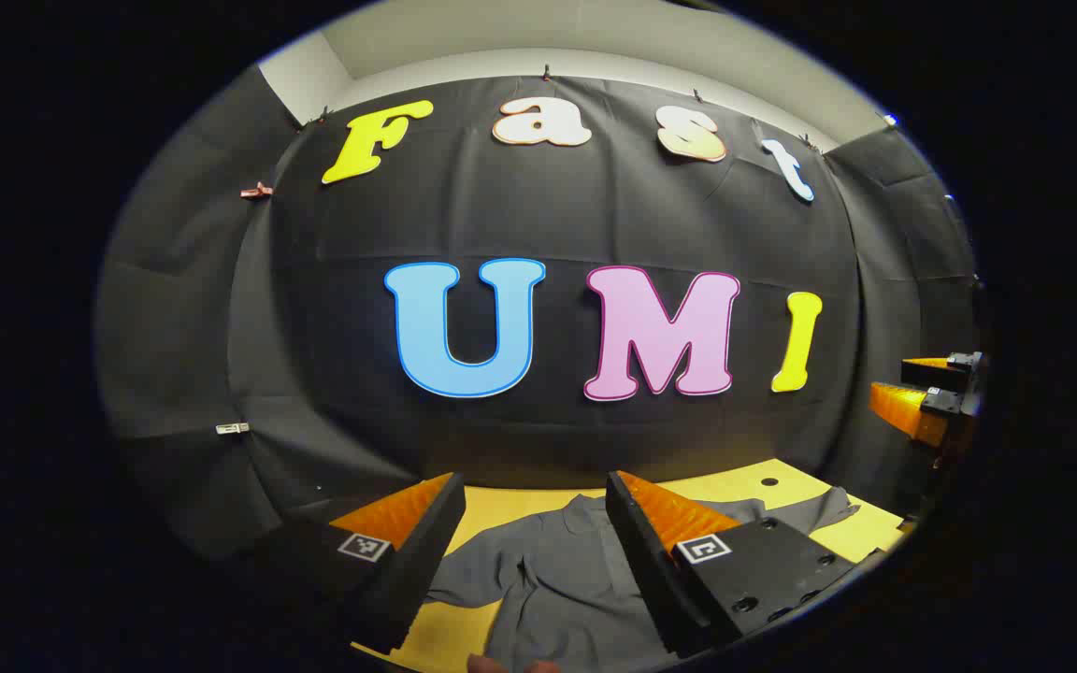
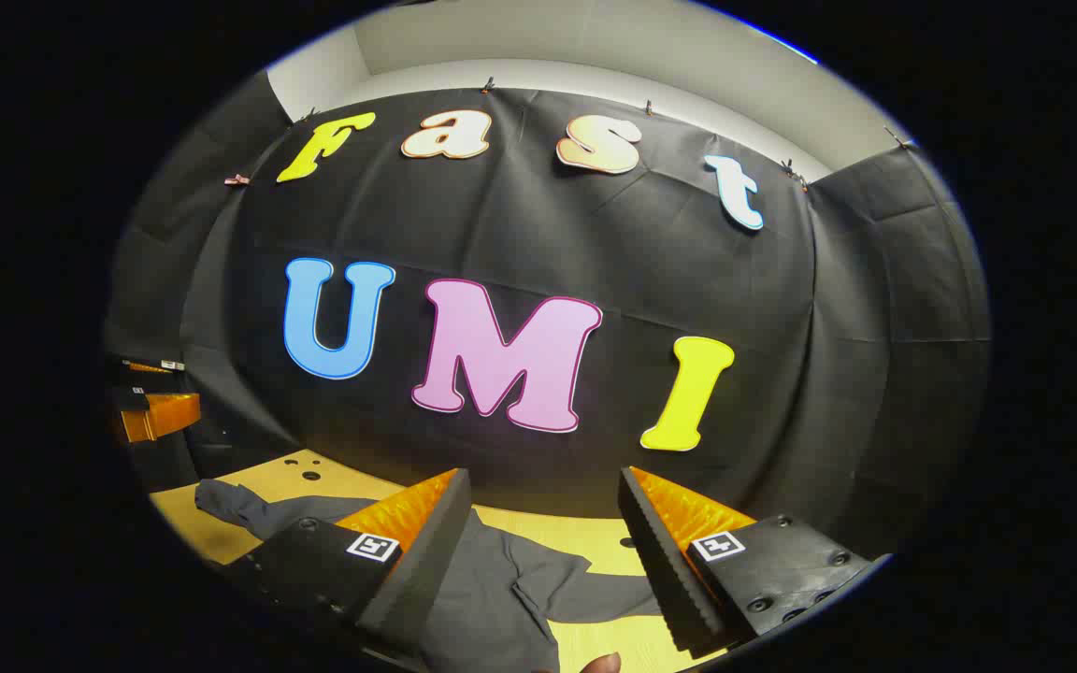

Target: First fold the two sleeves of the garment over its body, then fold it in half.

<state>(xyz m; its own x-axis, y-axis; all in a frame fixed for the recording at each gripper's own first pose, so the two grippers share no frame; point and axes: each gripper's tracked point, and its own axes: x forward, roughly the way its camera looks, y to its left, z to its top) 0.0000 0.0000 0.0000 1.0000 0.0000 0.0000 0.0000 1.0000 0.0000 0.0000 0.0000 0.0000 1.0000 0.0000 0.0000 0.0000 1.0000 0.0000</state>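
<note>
A grey garment [image 1: 548,579] lies spread flat on the yellow table [image 1: 735,488], collar toward the back wall. In the left gripper view my left gripper [image 1: 534,500] hangs open above its chest, nothing between the fingers. One sleeve [image 1: 819,512] reaches out to the right there. In the right gripper view my right gripper [image 2: 546,495] is open too, held above the garment [image 2: 492,598]. A sleeve [image 2: 239,505] stretches left and another sleeve [image 2: 595,594] lies toward the right. The right gripper [image 1: 931,393] shows at the far right edge of the left gripper view; the left gripper [image 2: 150,402] at the far left of the right gripper view.
The black cloth wall stands close behind the table's far edge. Small dark holes [image 2: 300,467] mark the yellow tabletop [image 2: 576,533] near the back left, and another hole [image 1: 768,482] sits at the back. A fingertip [image 2: 599,664] peeks in at the bottom edge.
</note>
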